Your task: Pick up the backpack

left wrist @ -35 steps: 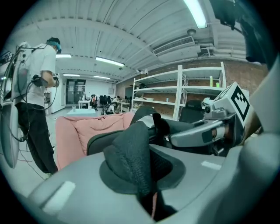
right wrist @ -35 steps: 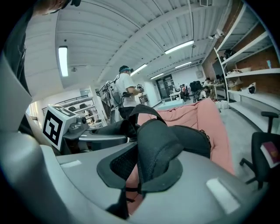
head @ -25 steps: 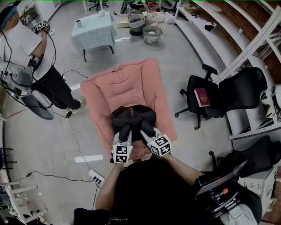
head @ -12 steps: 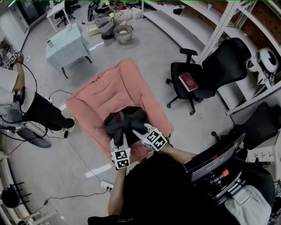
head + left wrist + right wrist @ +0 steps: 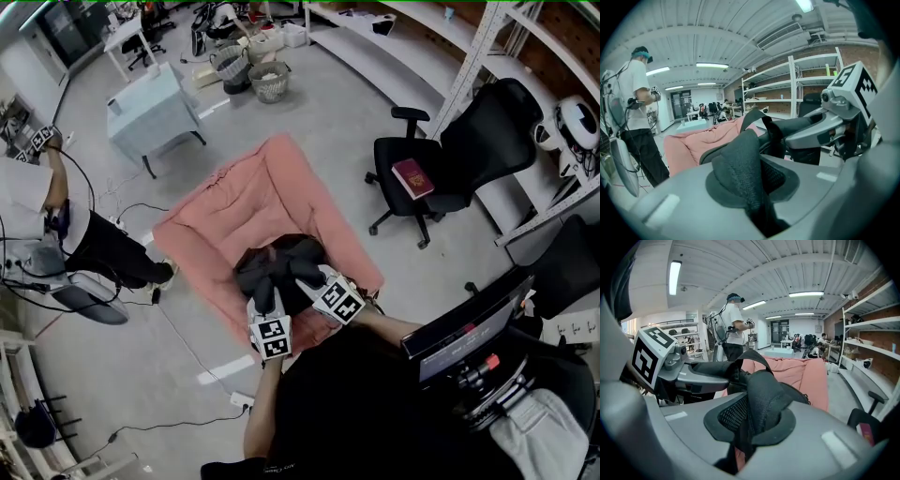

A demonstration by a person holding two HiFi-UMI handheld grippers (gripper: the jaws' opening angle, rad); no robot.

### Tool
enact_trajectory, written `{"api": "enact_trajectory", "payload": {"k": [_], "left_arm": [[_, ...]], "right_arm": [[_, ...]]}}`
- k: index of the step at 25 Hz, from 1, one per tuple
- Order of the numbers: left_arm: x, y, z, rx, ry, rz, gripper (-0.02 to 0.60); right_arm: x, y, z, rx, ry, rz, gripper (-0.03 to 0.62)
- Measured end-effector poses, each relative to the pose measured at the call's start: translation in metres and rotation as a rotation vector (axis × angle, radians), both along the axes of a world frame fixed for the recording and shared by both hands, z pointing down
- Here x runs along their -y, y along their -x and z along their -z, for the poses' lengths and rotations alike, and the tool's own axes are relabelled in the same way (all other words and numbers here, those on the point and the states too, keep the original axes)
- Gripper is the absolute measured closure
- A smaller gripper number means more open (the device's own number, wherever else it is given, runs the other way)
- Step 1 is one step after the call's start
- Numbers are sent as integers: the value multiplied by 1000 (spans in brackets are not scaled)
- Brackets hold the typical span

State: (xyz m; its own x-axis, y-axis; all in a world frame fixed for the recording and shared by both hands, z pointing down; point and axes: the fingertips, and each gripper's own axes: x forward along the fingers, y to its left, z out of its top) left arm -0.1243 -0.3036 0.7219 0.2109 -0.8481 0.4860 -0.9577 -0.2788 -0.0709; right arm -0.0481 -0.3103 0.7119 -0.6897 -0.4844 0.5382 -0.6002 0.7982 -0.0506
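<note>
Jaws of the left gripper (image 5: 752,190) are clenched on a padded mesh strap (image 5: 740,161) of the backpack (image 5: 281,265), and they have just been opening a little with that strap between them. The right gripper (image 5: 745,437) is clamped tight on the second strap (image 5: 761,399), which bulges up out of the pinch in a thick fold.

From the head view, both tools reach forward and down side by side, left gripper (image 5: 266,284) and right gripper (image 5: 306,273) close together over the black bag. The backpack sits at the near end of a pink cushion (image 5: 239,202) on the floor (image 5: 394,112); I cannot tell whether it has come clear of the fabric.

The main risk is the left side. Spongy mesh compresses under load, so a slackened pinch could let the strap slide through once the bag's full weight hangs from it. If that happens, the load goes onto the right strap alone and the bag swings or drops back onto the cushion.

A second risk is uneven lifting. With both holds on soft straps and not on the body, the bag may tilt and twist between the tools. Raising both hands together, and tightening the left hold first, would guard against both.
</note>
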Motion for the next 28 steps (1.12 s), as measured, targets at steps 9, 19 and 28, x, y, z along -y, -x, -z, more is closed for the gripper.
{"api": "enact_trajectory", "payload": {"k": [9, 19, 28], "left_arm": [[15, -2, 4, 35, 0, 2, 518], [20, 7, 7, 68, 4, -21, 533], [80, 49, 241, -52, -273, 124, 561]], "right_arm": [[17, -3, 2, -34, -41, 26, 537], [25, 3, 8, -45, -116, 12, 530], [96, 51, 262, 166, -502, -67, 549]]}}
